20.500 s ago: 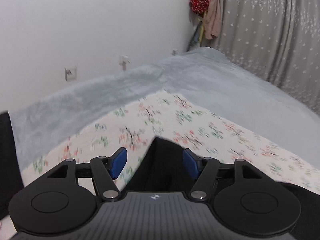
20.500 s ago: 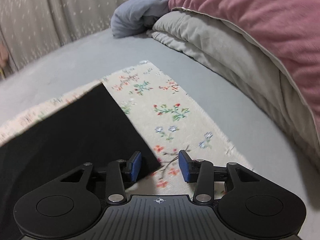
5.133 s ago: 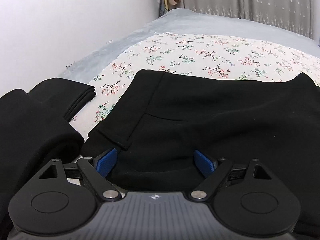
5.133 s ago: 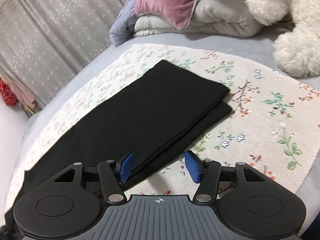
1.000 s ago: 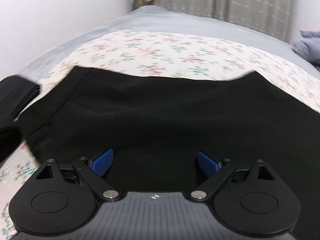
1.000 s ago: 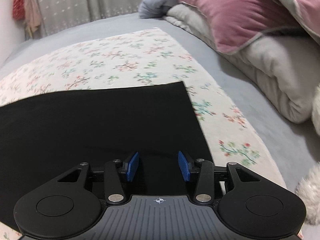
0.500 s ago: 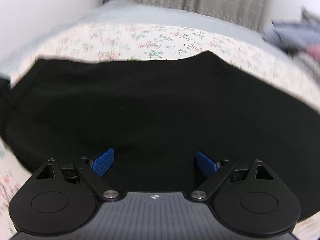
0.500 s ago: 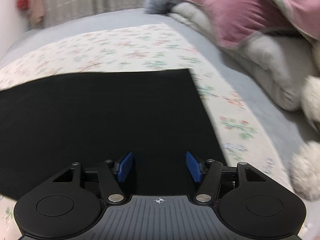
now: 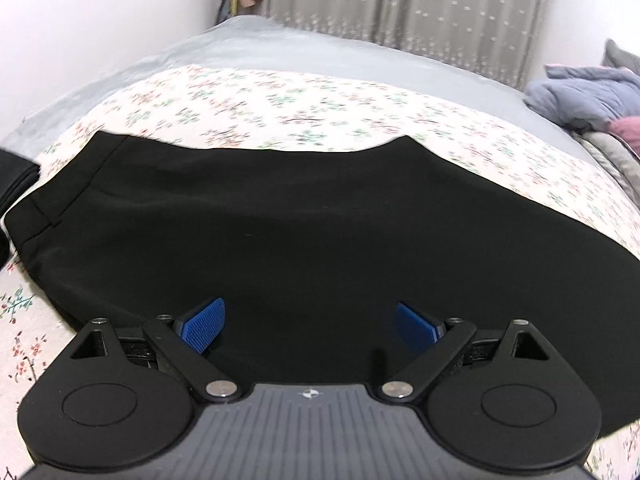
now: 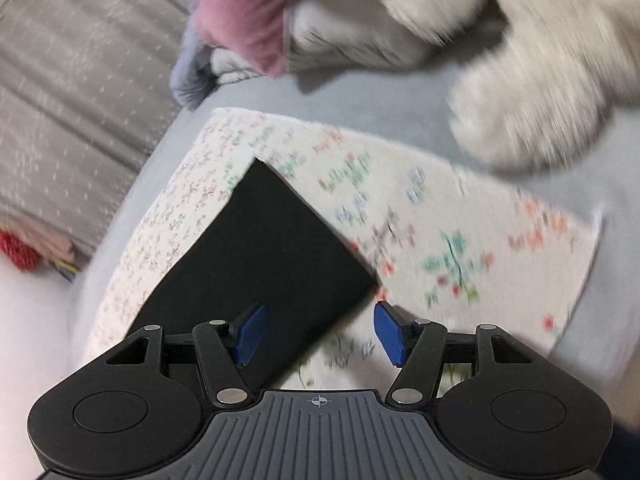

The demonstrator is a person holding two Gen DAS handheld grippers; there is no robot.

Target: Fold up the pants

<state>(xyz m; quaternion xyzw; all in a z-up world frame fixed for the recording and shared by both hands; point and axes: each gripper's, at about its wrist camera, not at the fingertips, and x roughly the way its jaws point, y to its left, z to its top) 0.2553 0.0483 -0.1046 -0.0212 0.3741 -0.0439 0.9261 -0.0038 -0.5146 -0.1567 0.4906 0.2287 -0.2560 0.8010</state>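
Note:
Black pants (image 9: 280, 232) lie flat on a floral cloth (image 9: 304, 100), filling the middle of the left wrist view, waistband at the left. My left gripper (image 9: 308, 326) hovers over their near edge, open wide, nothing between the blue pads. In the right wrist view the leg end of the pants (image 10: 260, 248) runs diagonally, its near corner reaching between the fingers. My right gripper (image 10: 318, 334) is open over that corner, left pad above the fabric, right pad above the cloth (image 10: 460, 240). The pads do not press on the pants.
Another black folded garment (image 9: 16, 176) lies at the left edge. Pillows, a pink cushion (image 10: 244, 20) and a white plush toy (image 10: 528, 92) are piled beyond the cloth's far end. A grey bedspread (image 9: 304, 52), a curtain and a white wall surround the cloth.
The right gripper's jaws have widened and its view has rolled and swung toward the pants' leg-end corner and the plush toy. The left gripper has drifted along the pants' near edge, still open.

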